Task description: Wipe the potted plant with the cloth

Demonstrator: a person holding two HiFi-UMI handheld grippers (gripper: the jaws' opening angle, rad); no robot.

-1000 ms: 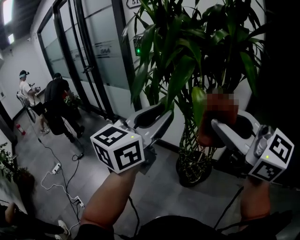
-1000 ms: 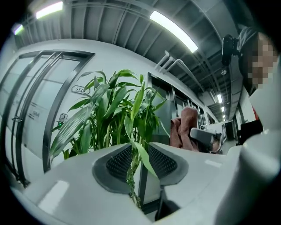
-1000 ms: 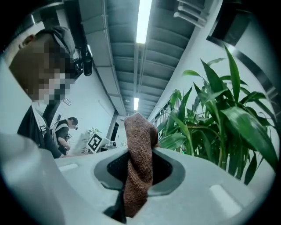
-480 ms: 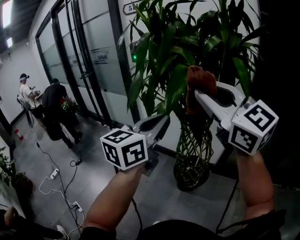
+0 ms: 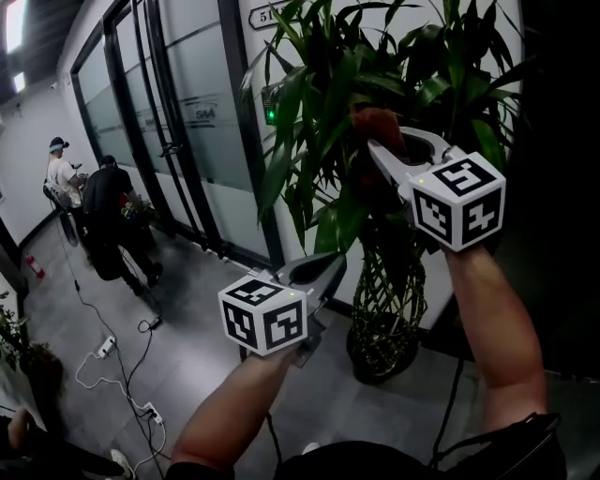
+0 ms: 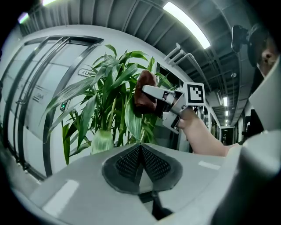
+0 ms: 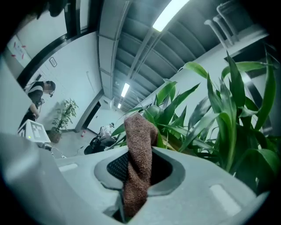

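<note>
Fingers of the right gripper [image 7: 139, 173] are clamped on a rust-brown terry cloth [image 7: 139, 145], which stands up between the dark ribbed pads and hangs down behind them. In the head view this gripper [image 5: 380, 142] is raised among the upper leaves of the tall green-leaved potted plant [image 5: 319, 103], with the cloth [image 5: 378, 122] bunched at the fingertips.

On the left gripper [image 6: 140, 163] the fingers are pressed together pad to pad, with nothing between them. From the head view the left gripper [image 5: 330, 265] sits lower than the right fingers and to their left. Its tips are just beside the lowest leaves and near the top of the woven lattice of stems [image 5: 389, 291]. That lattice runs down to a dark round pot [image 5: 375, 361] on the grey floor [image 5: 234, 375], well below both pairs of fingers.

Each gripper carries a white cube with black square markers [image 5: 457, 202], which has patterns but no words. Up and left of the right fingers, a wall plate [image 5: 265, 13] reads "51" before the leaves hide the rest. A small box with a green light [image 5: 272, 114] sits behind the foliage. The glass door [image 5: 202, 112] bears a small logo too faint to read. Far left of the left fingers stand two people [image 5: 98, 202], with white cables [image 5: 112, 361] on the floor.
</note>
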